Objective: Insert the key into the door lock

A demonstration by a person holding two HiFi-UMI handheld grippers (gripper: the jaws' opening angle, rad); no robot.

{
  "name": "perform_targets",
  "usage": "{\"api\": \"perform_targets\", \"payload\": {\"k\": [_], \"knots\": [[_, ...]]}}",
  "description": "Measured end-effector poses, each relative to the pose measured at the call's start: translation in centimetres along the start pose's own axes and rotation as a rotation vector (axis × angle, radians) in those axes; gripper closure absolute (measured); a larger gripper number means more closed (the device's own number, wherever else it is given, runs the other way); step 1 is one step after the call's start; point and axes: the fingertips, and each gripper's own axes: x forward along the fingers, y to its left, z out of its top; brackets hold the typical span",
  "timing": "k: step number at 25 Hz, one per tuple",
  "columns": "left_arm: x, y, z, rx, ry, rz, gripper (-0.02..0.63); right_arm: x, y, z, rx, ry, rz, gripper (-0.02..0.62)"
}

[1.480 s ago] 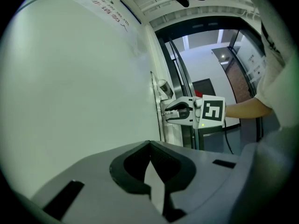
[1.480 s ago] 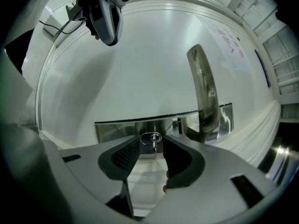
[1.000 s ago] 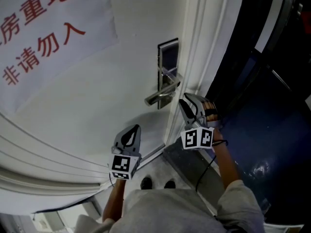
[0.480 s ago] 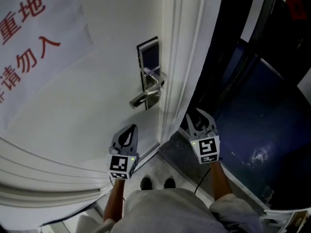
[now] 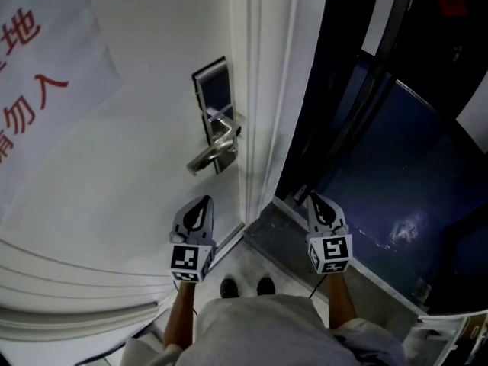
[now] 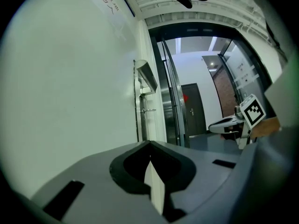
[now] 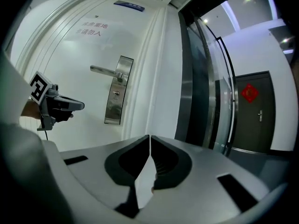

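The silver lock plate (image 5: 213,113) with its lever handle (image 5: 206,156) sits on the white door (image 5: 114,174); in the right gripper view the plate (image 7: 114,97) has a small keyhole. No key shows in any view. My left gripper (image 5: 203,203) hangs below the handle, close to the door face, and its jaws are shut with nothing in them (image 6: 149,144). My right gripper (image 5: 316,199) is off to the right, in front of the dark doorway. Its jaws have just been closing and now meet with nothing between them (image 7: 150,137). Each gripper shows in the other's view: the left gripper (image 7: 65,105), the right gripper (image 6: 229,124).
A white paper notice (image 5: 38,75) with red characters hangs on the door at the left. The white door frame (image 5: 263,113) borders dark glass panels (image 5: 366,90) and a dark blue floor (image 5: 396,204). The person's shoes (image 5: 244,287) stand at the threshold.
The right gripper has drawn back from beside the lever handle, down and to the right, rolled upright, and its jaws have closed. The left gripper has hardly shifted.
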Motion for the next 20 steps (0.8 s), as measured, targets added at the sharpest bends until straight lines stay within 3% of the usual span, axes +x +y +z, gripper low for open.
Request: {"api": "perform_targets", "payload": {"k": [4, 20], "knots": [[0.2, 0.0, -0.2, -0.006, 0.000, -0.004, 0.589, -1.0, -0.5, -0.8, 0.039, 0.001, -0.016, 0.572], [0.3, 0.4, -1.1, -0.023, 0.013, 0.001, 0.589, -0.3, -0.6, -0.4, 0.033, -0.016, -0.042, 0.574]]}}
